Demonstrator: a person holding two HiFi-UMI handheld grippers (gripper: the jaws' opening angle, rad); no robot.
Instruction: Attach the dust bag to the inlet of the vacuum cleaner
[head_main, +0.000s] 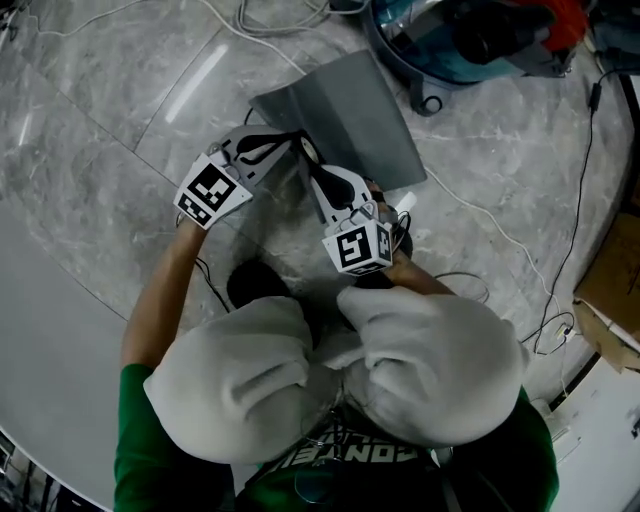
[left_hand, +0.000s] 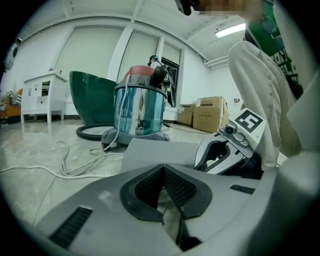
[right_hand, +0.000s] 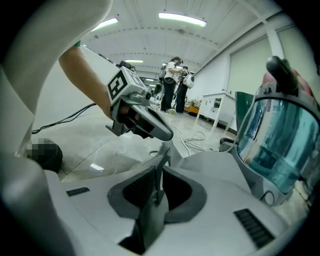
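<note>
The grey dust bag (head_main: 345, 115) lies flat on the marble floor in front of the person, with its near edge lifted. My left gripper (head_main: 298, 137) is shut on that edge from the left; in the left gripper view its pads (left_hand: 175, 187) meet, with pale sheet pinched below them. My right gripper (head_main: 308, 160) is shut on the same edge from the near side, and the grey sheet (right_hand: 155, 165) runs upright between its pads. The vacuum cleaner (head_main: 470, 40), a blue-green canister with a red top, stands beyond the bag at the upper right.
A black hose (left_hand: 90, 131) and white cables (left_hand: 65, 162) lie by the vacuum (left_hand: 140, 112). A cable (head_main: 500, 225) trails across the floor on the right. Cardboard boxes (left_hand: 210, 114) and a white cabinet (left_hand: 42, 90) stand along the walls. People (right_hand: 175, 85) stand far back.
</note>
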